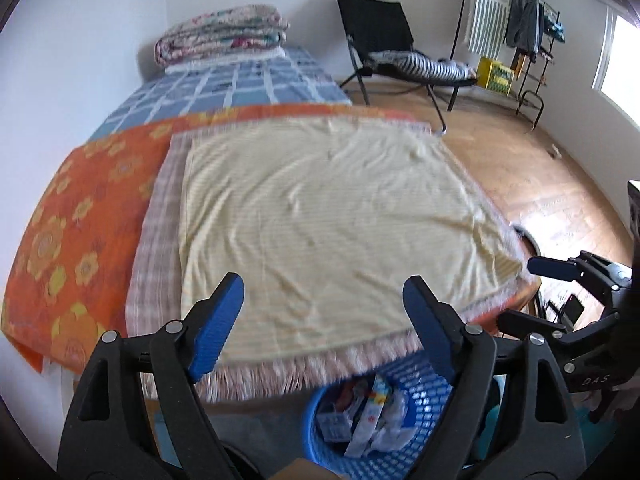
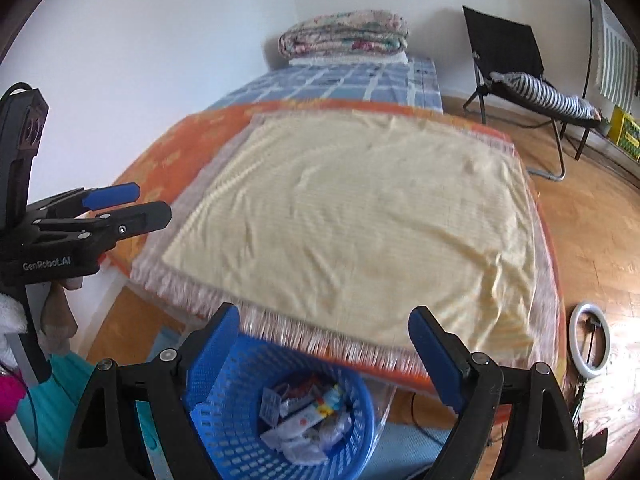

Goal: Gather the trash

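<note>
Crumpled white wrappers and printed packets (image 2: 304, 428) — heaped in the blue perforated plastic basket (image 2: 224, 408) on the floor below the bed's fringed edge — under my left tongs (image 1: 324, 312) and right tongs (image 2: 324, 344), both spread wide, gripping nothing.

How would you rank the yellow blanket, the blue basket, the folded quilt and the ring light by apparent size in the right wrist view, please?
1. Yellow blanket
2. Blue basket, nearest, so flattered
3. Folded quilt
4. Ring light
</note>
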`<state>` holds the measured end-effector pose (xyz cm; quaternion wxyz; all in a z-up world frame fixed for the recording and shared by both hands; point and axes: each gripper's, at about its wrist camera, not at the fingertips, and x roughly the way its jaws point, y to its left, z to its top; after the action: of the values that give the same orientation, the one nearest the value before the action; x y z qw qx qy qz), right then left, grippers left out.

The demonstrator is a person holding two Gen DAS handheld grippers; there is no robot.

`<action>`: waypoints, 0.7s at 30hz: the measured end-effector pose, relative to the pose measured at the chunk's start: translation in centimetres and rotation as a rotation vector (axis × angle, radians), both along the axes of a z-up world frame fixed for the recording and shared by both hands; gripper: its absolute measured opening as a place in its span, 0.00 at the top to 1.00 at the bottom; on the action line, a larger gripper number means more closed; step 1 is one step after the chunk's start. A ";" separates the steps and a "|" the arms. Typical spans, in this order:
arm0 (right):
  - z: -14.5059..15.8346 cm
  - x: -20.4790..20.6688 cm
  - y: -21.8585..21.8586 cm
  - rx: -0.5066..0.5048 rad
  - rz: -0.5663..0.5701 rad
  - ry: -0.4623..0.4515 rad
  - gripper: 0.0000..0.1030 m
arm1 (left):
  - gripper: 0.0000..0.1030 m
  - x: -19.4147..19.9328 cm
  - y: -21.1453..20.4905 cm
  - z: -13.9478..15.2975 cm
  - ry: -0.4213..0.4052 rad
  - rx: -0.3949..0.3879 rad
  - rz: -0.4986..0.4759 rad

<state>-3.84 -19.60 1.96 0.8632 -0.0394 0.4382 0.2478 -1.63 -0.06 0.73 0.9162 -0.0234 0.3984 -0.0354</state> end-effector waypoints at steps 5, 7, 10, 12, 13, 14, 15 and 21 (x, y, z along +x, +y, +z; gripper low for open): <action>1.7 2.3 -0.1 0.036 -0.020 -0.053 0.14 | 0.08 1.9 0.5 2.1 -0.057 -0.020 0.025; 2.3 3.3 -0.3 0.068 -0.040 -0.074 0.07 | 0.07 2.6 0.8 2.5 -0.070 -0.036 0.039; 2.6 4.2 -0.9 0.111 -0.072 -0.105 0.00 | 0.07 3.4 1.3 2.5 -0.067 -0.061 0.060; 2.5 4.9 -0.9 0.117 -0.079 -0.104 0.00 | 0.04 4.2 1.5 2.1 -0.044 -0.071 0.078; 2.4 5.2 -0.9 0.117 -0.081 -0.104 0.00 | 0.03 4.5 1.5 1.9 -0.036 -0.070 0.082; 2.3 5.5 -0.9 0.115 -0.085 -0.105 0.00 | 0.03 4.7 1.6 1.7 -0.033 -0.067 0.084; 2.1 5.8 -1.0 0.116 -0.087 -0.105 0.00 | 0.03 4.9 1.5 1.5 -0.034 -0.062 0.087; 1.2 6.7 -0.7 0.100 -0.077 -0.091 0.00 | 0.01 5.1 1.4 0.1 -0.012 -0.043 0.093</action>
<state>2.85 -20.32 3.13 0.8920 0.0091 0.3867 0.2340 3.48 1.30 0.82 0.9185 -0.0615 0.3907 -0.0016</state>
